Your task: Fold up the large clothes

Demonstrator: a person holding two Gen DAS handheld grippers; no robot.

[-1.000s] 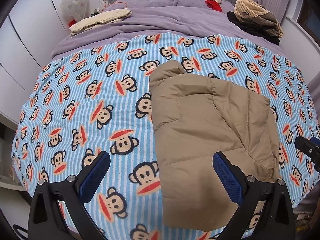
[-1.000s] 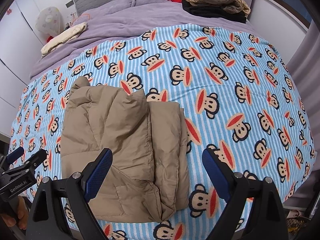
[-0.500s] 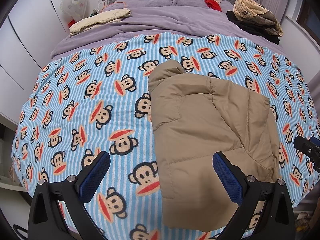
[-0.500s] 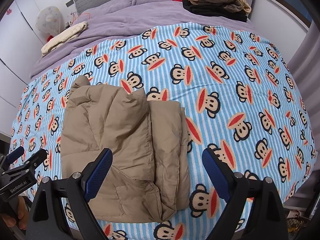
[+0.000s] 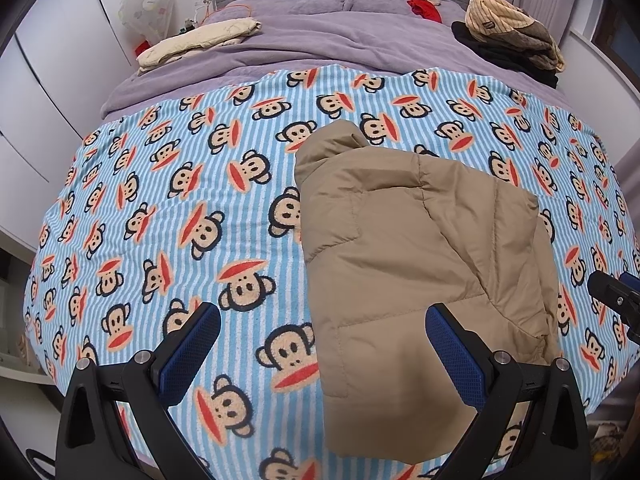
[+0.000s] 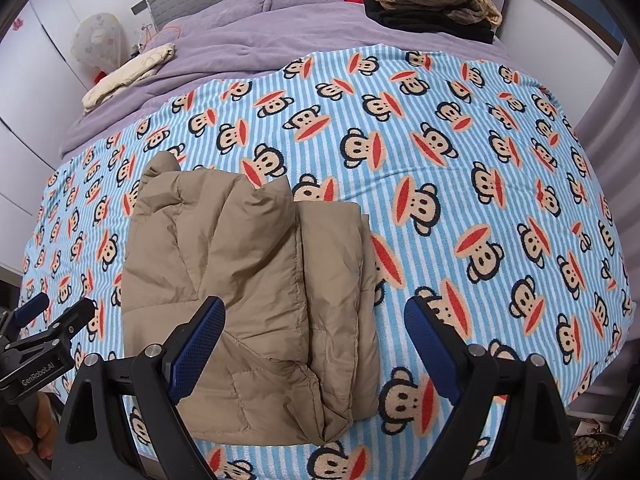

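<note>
A tan puffer jacket lies folded into a bundle on the blue striped monkey-print blanket, near the bed's front edge. In the left wrist view my left gripper hangs open above the jacket's left edge, nothing between its blue pads. The right wrist view shows the same jacket at lower left, with my right gripper open over its right side and touching nothing. The left gripper's tips show at the left edge there, a hand below them.
A purple duvet covers the bed's far half. On it lie a cream folded garment at left, a stack of folded clothes at right and a red item. White wardrobe doors stand left of the bed.
</note>
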